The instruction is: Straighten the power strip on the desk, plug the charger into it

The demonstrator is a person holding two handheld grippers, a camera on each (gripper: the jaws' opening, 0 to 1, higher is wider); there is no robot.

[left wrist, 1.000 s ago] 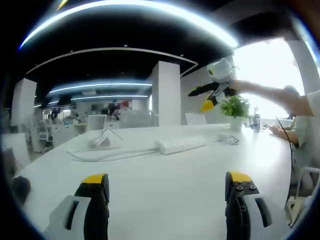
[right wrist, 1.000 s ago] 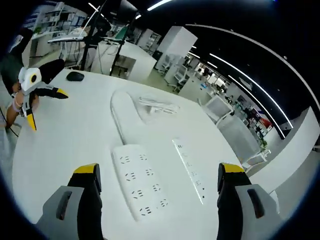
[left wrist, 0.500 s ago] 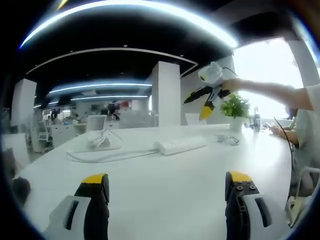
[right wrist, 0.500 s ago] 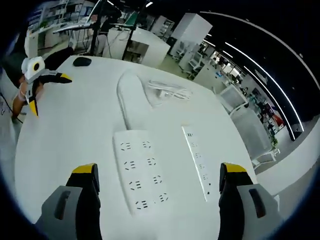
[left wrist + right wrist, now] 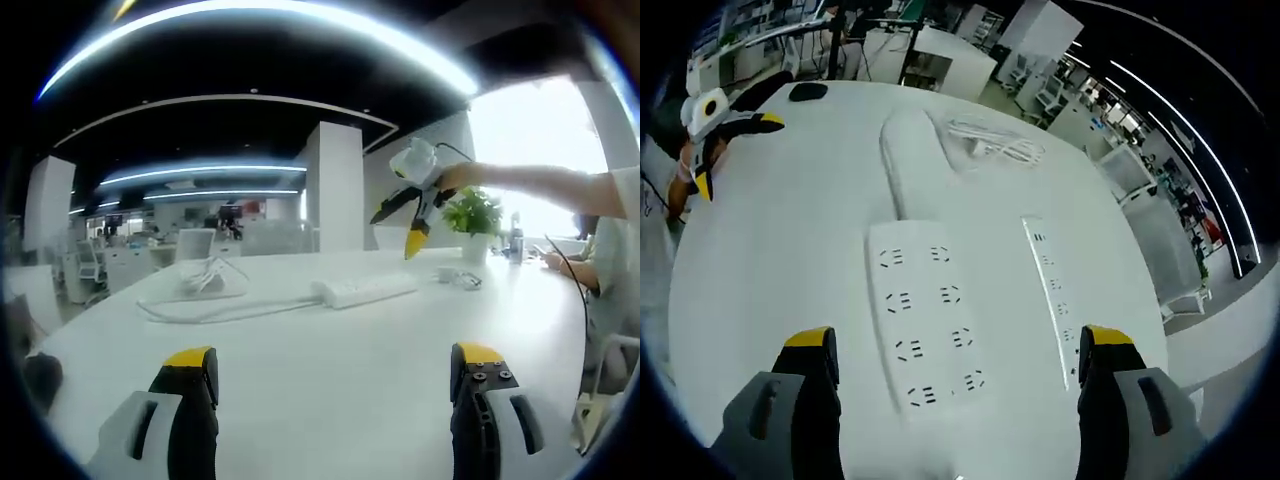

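Observation:
A wide white power strip (image 5: 925, 318) with several sockets lies on the white desk (image 5: 790, 260), right under my right gripper (image 5: 955, 400), which hovers open with nothing between its jaws. The strip's flat cord (image 5: 902, 165) runs away toward a white charger with a coiled lead (image 5: 995, 148). In the left gripper view the same strip (image 5: 362, 290) lies mid-desk and the charger bundle (image 5: 205, 275) sits further left. My left gripper (image 5: 335, 400) is open and low over bare desk (image 5: 330, 350). The right gripper (image 5: 393, 232) hangs above the strip's right end.
A second, narrow white strip (image 5: 1050, 295) lies beside the wide one. A black mouse (image 5: 808, 91) sits at the desk's far edge, near the left gripper (image 5: 740, 155). A potted plant (image 5: 470, 215) and small items (image 5: 455, 277) stand at the right. A person's arm (image 5: 540, 182) reaches in.
My right gripper has moved closer over the wide power strip, which now looks larger between its jaws. In the left gripper view it has shifted left and sunk slightly. The left gripper has stayed still.

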